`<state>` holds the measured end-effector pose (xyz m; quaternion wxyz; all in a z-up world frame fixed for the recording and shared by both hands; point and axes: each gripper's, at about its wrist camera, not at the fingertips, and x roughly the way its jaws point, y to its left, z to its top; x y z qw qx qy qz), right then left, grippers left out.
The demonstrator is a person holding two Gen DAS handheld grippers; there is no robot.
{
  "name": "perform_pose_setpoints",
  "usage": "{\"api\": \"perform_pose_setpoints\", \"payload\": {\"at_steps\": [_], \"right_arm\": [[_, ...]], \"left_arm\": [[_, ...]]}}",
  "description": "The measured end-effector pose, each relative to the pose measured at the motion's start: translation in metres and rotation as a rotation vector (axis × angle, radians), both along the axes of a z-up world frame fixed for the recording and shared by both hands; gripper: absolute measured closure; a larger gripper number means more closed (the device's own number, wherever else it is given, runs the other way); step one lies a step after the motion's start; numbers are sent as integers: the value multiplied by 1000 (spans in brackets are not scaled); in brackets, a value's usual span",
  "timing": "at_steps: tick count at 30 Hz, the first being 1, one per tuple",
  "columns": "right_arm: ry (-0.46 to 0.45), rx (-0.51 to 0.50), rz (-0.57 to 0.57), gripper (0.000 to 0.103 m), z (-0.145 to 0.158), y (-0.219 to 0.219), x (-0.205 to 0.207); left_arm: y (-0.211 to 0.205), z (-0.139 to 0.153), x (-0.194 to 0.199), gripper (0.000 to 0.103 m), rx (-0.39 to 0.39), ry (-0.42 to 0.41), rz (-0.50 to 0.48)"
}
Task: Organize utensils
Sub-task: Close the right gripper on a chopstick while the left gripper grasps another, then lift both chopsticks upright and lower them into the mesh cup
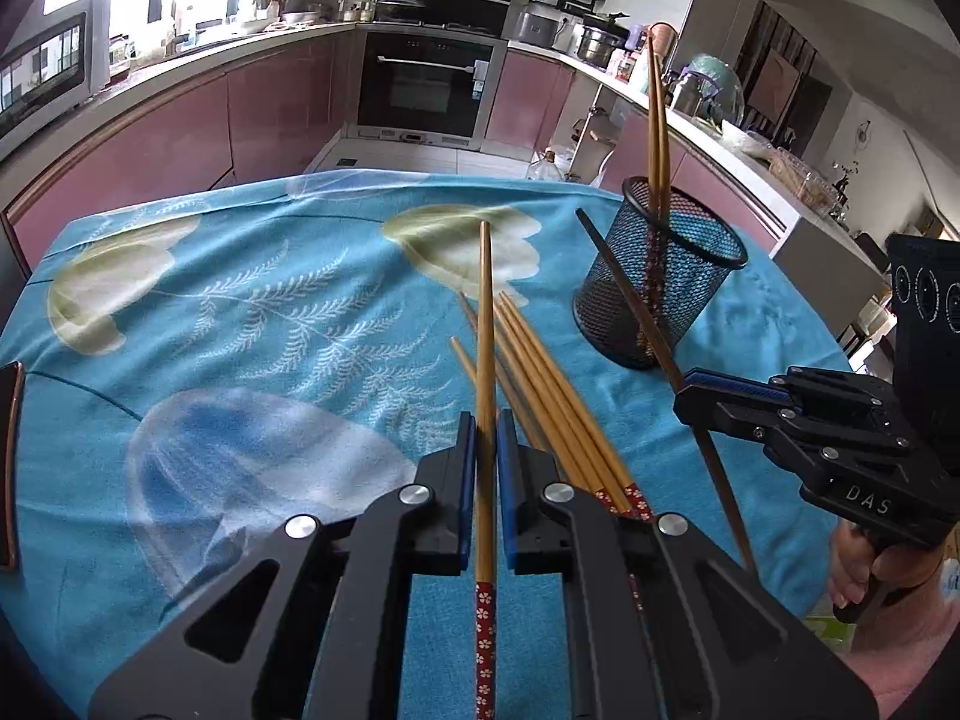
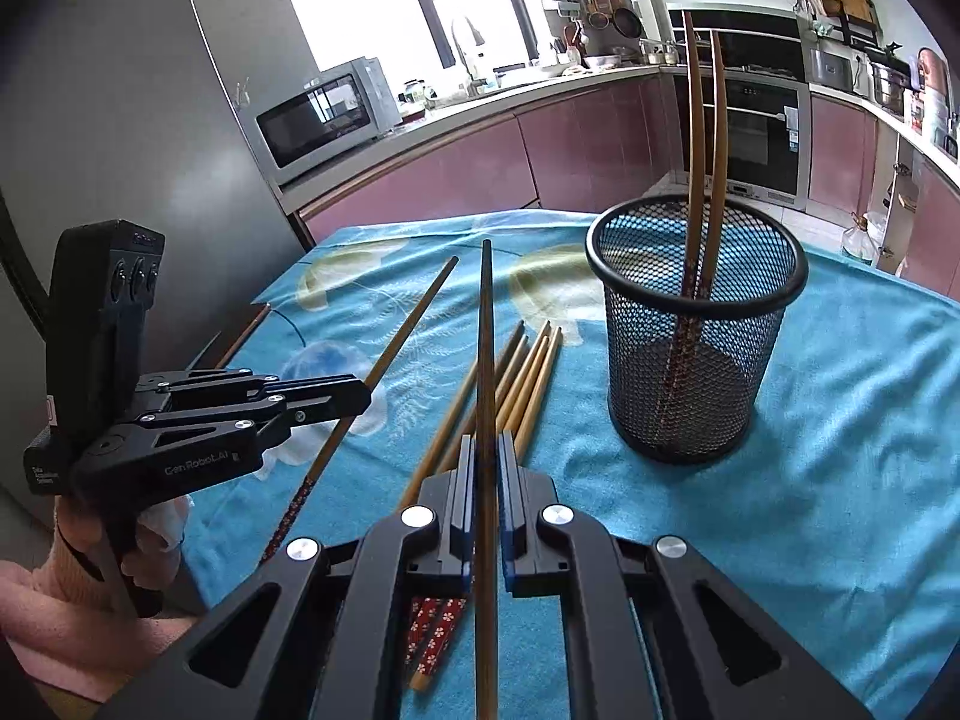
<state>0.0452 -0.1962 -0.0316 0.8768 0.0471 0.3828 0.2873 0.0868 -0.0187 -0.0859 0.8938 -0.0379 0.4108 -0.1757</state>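
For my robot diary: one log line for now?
left hand-held gripper: shut on chopstick | right hand-held gripper: shut on dark chopstick | mesh cup: two inside

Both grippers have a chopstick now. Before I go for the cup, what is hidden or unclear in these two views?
- Left wrist view: the patterned ends of the loose chopsticks are hidden behind the left gripper.
- Right wrist view: the right gripper covers the middle of that pile, so no sure count.
- Both views: the lower ends of the two chopsticks in the mesh cup blur behind the mesh.
- Left wrist view: a dark object is cut off by the left edge.
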Motion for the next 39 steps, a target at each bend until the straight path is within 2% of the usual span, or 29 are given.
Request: {"api": "perform_pose_setpoints", "payload": {"at_steps": [10, 19, 39], "right_arm": [[-77, 80, -9, 97, 35, -17, -10], [-132, 121, -34, 97, 54, -30, -10], [-291, 96, -98, 97, 103, -57, -11]], "left_arm": [[5, 38, -16, 95, -141, -47, -75], [10, 76, -29, 95, -218, -122, -111], [-29, 138, -5, 96, -239, -257, -179]]}}
